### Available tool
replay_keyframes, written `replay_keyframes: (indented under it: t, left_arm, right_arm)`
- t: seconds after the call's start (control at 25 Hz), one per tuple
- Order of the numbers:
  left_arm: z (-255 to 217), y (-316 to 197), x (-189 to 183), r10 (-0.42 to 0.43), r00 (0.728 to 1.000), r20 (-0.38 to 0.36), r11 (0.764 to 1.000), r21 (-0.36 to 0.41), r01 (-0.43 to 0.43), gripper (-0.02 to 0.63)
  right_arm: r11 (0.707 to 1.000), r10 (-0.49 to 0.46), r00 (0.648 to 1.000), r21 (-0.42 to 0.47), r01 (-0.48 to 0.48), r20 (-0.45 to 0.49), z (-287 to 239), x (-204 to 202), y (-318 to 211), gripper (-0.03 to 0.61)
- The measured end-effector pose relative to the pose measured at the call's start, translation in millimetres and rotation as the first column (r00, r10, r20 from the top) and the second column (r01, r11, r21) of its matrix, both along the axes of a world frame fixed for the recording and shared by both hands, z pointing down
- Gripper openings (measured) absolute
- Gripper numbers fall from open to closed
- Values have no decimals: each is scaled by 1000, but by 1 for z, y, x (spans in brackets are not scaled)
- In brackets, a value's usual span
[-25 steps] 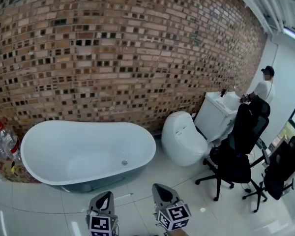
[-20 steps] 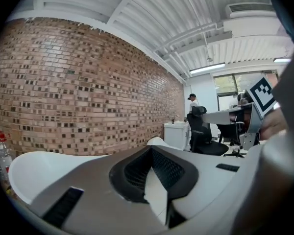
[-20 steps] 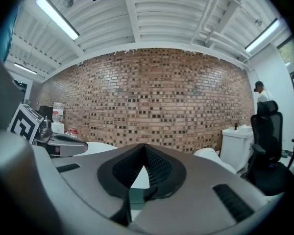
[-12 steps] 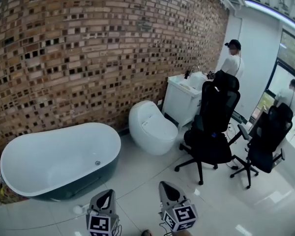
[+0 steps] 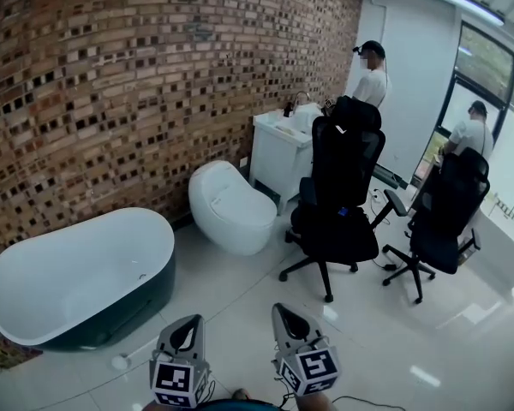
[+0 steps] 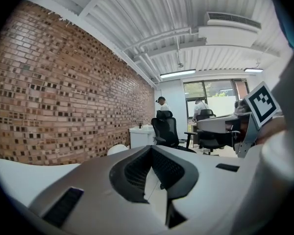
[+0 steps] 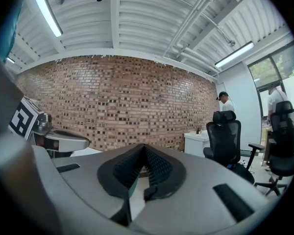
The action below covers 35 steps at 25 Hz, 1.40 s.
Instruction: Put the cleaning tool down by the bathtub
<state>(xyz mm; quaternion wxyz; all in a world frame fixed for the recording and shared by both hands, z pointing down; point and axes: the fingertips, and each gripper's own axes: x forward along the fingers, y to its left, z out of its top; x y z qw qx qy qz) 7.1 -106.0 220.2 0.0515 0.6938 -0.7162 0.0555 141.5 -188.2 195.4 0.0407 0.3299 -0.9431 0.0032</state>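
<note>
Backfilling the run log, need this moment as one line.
cleaning tool: lying on floor beside bathtub | left tongs: shut, empty | right tongs: shut, empty | task: looks done

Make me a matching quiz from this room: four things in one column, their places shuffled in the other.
1. bathtub
2. toilet
3. sink cabinet
4. nearer black chair

A. out in the room, off the brick wall
B. farthest along that wall
C. far left, by the wall
D. between tub and cabinet

Pairs: 1-C, 2-D, 3-B, 4-A
</note>
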Motion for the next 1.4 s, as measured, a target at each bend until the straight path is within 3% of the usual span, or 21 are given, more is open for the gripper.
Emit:
replay_keyframes:
  t: [0.36,0.6,1.4]
  left_arm:
    - [15,-22,40,27,999,40,999,-30,-26,5]
    - [30,-33,60,43,999,14,998,-45,-42,5]
    - [43,-53,47,4,1000,-1,999,-53,-4,5]
  right_arm:
    - [998,36,999,-46,-35,17,25,50,-14,14]
    - [998,37,999,-59,-37,1,40,63,-25,14]
    - [993,12,999,-119,-17,-39,64,54,-53,11]
